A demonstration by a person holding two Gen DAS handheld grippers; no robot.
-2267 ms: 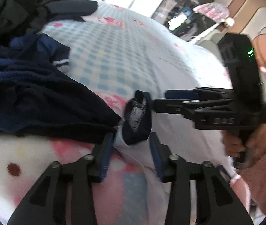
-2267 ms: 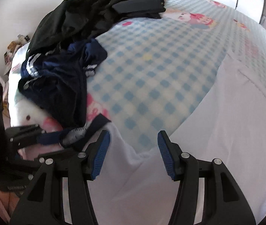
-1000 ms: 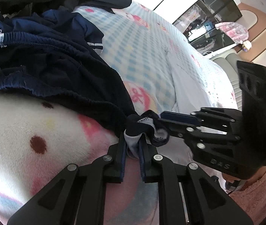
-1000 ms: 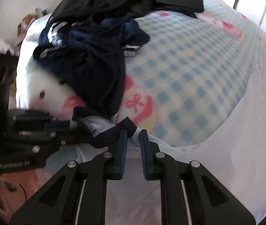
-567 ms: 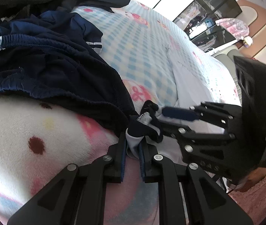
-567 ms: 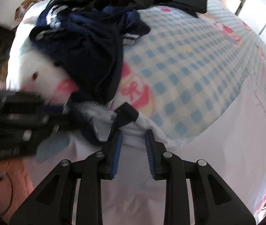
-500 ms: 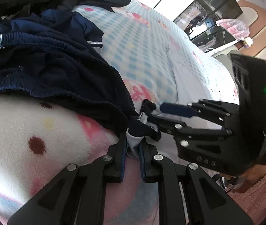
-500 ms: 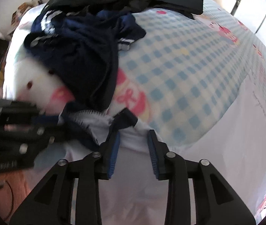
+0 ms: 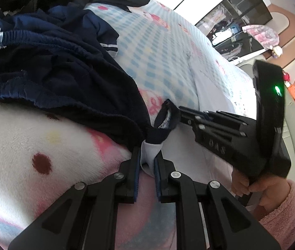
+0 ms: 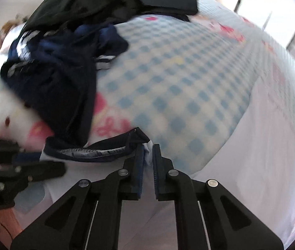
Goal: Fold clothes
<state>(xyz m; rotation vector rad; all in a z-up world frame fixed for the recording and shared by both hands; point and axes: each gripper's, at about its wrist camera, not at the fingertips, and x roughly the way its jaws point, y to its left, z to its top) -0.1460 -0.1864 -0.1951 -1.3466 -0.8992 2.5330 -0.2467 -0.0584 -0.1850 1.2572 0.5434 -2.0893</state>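
From the left wrist, the left gripper (image 9: 147, 162) was clamped on the white shirt (image 9: 189, 156) at its navy collar (image 9: 164, 123), near the bed's (image 9: 158, 48) near edge. The right gripper (image 9: 178, 114), held by a hand (image 9: 249, 184) in a pink sleeve (image 9: 286, 214), pinched the same collar just beyond. Dark clothes (image 9: 49, 62) were heaped at the left, touching the collar; the checked sheet beyond lay open. A shelf (image 9: 237, 27) stood past the bed's far side.

From the right wrist, blurred, the right gripper (image 10: 147, 152) was shut on the shirt (image 10: 251, 166) beside the collar (image 10: 97, 150). The left gripper (image 10: 29, 158) held the collar's other end. The clothes (image 10: 64, 62) crowded the far left corner; the bed (image 10: 178, 73) was free to the right.
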